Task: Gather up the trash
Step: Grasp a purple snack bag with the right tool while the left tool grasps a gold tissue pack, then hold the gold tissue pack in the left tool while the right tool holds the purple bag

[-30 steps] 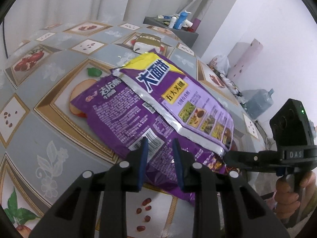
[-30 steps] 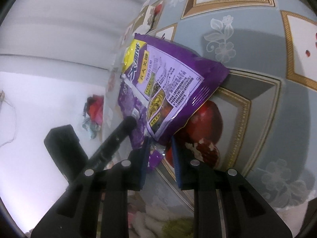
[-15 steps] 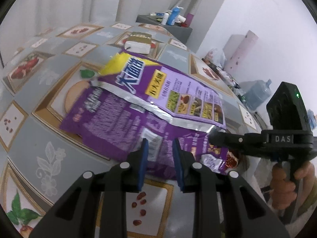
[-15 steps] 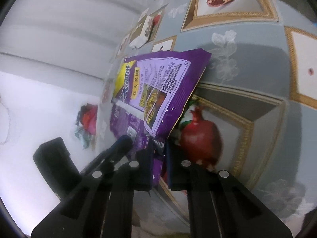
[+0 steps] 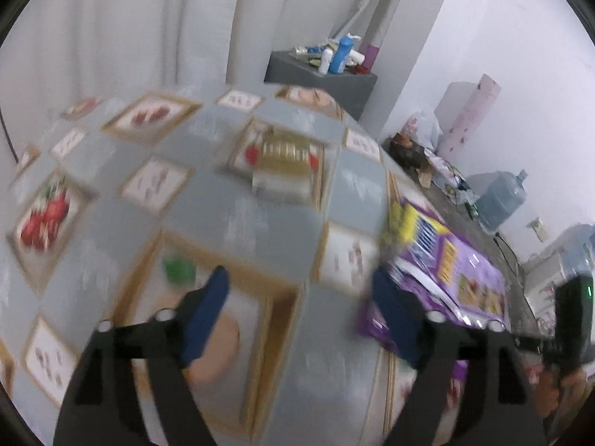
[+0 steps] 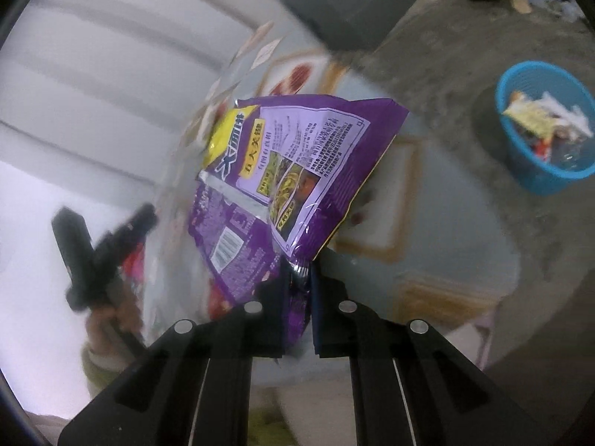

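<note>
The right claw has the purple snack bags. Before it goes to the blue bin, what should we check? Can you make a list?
1. Right claw pinching the purple snack bags at their bottom edge: ok.
2. Both bags in the pinch, not just one: cannot tell.
3. Left claw let go: ok, its jaws are opening with nothing between them.
4. Blue bin in sight on the floor: ok.
5. Room left in the bin: ok, wrappers inside sit below its rim.
6. More trash left on the table: cannot tell, that view is blurry.

We count two purple snack bags (image 6: 297, 171), one blue trash basket (image 6: 539, 171), one gold-and-white box (image 5: 282, 163), one green scrap (image 5: 178, 269), two water jugs (image 5: 500, 202), one table (image 5: 267, 219)
</note>
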`<state>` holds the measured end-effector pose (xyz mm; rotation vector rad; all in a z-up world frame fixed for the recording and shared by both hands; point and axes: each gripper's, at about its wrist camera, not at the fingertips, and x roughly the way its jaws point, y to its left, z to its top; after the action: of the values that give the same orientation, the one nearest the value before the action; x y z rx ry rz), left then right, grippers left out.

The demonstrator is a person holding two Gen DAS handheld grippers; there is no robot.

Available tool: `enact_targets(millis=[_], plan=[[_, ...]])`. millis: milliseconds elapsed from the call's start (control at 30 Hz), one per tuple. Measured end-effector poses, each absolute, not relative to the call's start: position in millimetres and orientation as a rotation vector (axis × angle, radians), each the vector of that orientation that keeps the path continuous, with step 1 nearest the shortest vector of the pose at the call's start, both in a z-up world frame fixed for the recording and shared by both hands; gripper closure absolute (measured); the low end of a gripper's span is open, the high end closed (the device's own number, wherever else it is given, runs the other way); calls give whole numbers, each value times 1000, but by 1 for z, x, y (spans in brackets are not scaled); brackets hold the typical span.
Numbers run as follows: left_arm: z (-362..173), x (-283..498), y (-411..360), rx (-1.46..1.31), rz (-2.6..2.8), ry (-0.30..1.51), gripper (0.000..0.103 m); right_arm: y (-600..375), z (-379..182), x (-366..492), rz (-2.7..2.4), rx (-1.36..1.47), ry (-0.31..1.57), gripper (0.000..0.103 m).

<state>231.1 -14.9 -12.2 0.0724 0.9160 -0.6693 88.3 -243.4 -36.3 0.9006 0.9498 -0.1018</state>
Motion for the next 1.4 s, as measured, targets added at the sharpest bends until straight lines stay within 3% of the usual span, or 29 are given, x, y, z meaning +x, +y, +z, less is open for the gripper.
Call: enact_targets(millis=[100,400,467,533,600,900,1300,1400], plan=[[-8,270,-40,90,-657,907,9,-261,-33,80,-161,881,923,95],[-57,351,-98,276,-544,1051,9,-267,-40,74,-192,933,879,95],[-60,350,-100,299,-527,1027,20,-268,-40,73,-193,925,877,95],[-56,345,-100,302,-559,1014,43,-265,-41,76,-193,922,874,95],[-53,340,-98,293,-576,1020,51,-266,-40,72,-189,918,872,95],[-45,249,-48,325,-614,995,51,-262,-37,67,-169,919,874,95],[-54,116,57,154,-505,1013,51,-245,-32,68,-107,861,914,95],[-54,108,59,143,-484,1000,44,-243,-33,72,-90,869,930,95]])
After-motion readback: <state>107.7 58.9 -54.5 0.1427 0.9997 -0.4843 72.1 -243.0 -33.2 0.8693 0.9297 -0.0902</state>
